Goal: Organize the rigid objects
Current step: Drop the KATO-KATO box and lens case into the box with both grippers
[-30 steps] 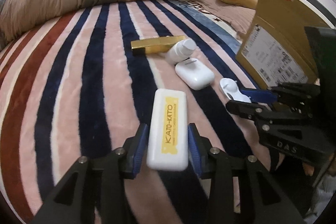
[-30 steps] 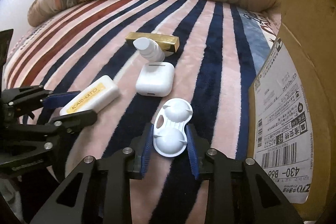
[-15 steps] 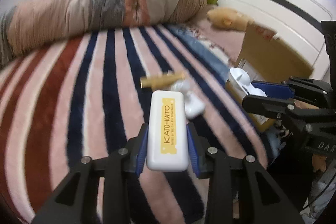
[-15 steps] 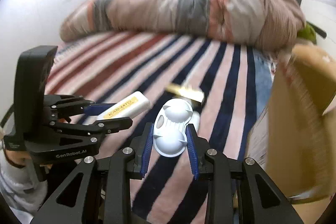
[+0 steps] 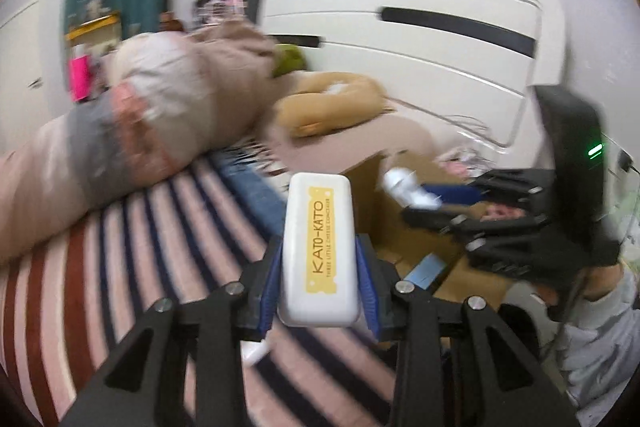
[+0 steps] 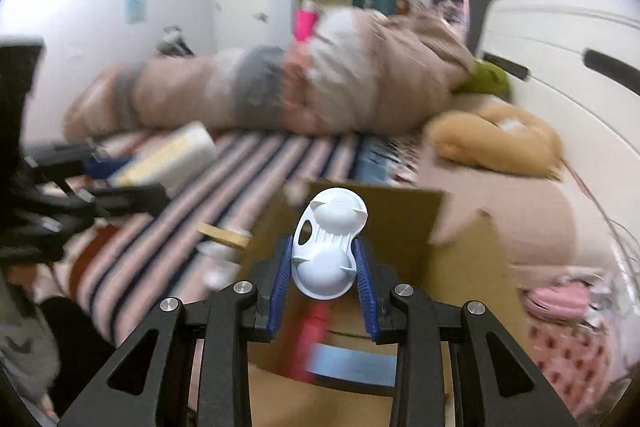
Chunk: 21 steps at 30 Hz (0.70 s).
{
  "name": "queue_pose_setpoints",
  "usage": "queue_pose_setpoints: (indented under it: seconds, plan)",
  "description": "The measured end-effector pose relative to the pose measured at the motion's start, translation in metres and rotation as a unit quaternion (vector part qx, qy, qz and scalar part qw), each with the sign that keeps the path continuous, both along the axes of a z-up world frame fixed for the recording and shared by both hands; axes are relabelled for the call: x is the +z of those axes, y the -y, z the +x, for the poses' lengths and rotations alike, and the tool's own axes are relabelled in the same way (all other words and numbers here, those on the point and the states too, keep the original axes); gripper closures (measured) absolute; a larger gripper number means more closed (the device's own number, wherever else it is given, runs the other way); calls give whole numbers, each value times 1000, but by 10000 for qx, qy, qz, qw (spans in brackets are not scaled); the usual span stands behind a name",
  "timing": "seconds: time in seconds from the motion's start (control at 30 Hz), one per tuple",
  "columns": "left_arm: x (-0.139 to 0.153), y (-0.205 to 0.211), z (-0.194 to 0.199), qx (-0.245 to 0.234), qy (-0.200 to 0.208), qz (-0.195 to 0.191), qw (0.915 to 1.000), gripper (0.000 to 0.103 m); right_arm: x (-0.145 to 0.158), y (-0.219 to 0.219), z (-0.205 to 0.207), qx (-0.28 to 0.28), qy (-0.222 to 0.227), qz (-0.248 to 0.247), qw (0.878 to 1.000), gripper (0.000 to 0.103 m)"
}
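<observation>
Rigid objects are both lifted clear of the striped blanket (image 5: 132, 267): the left gripper (image 5: 318, 281) has its jaws clamped on a white rectangular plastic case (image 5: 319, 251) labelled "KATO-KATO", while the right gripper (image 6: 322, 277) pinches a white double-domed plastic holder (image 6: 326, 243), likely for dropping into the near open cardboard box (image 6: 400, 227).

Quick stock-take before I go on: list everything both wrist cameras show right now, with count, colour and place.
White rectangular KATO-KATO case: 1, white with yellow label, clamped in left gripper.
White two-domed plastic case: 1, white, clamped in right gripper above the box.
Brown cardboard box: 1, brown, open, at the bed's edge.
Gold bar-shaped box: 1, gold, blurred, on the blanket.
Striped blanket: 1, pink, navy, red, covering the bed.
Rolled duvet: 1, beige and grey, far side of the bed.
Tan plush toy: 1, by the headboard.
Left gripper: black, blue fingers.
Right gripper: same.
</observation>
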<state>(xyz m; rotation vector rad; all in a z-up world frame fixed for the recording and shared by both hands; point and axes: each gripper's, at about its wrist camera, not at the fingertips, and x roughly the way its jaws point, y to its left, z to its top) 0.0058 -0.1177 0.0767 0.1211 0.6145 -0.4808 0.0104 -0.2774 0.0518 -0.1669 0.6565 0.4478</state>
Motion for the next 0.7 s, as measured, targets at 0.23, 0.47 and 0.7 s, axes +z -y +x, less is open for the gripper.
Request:
queue_pose_setpoints:
  seconds: [0.23, 0.47, 0.7]
  plan:
    - [-16, 74, 62, -667, -678, 461, 9944, 71, -26, 34, 47, -319, -464, -401, 9976, 76]
    - [-48, 107, 90, -735, -1050, 1101, 9856, 71, -38, 51, 51, -231, -625, -262, 9974, 76]
    - [-57, 104, 95, -672, -1117, 1057, 9858, 63, -40, 51, 51, -134, -661, -257, 9974, 75]
